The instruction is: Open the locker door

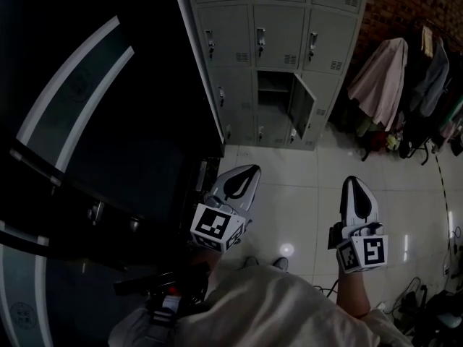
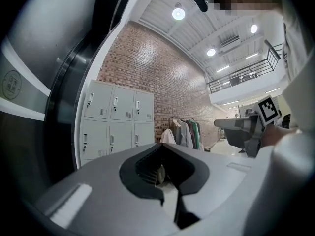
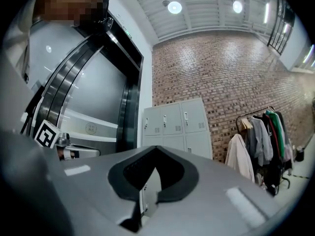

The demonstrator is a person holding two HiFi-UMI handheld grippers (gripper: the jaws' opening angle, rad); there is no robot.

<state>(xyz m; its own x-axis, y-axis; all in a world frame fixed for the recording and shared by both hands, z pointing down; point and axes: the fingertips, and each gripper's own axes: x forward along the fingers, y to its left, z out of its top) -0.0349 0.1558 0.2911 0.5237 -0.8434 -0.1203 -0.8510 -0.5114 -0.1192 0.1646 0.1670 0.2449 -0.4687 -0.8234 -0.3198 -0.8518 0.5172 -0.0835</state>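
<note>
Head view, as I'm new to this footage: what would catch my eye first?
A grey metal locker bank stands at the top, one lower door hanging open. Below it, the white left tool and right tool point toward it, both shut and empty. A pale pink garment hangs at the right.

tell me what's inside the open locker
Inside the open locker one shelf shows near the top, with no items visible. The space below is too dark to tell, and the swung-out door covers its right edge.
</note>
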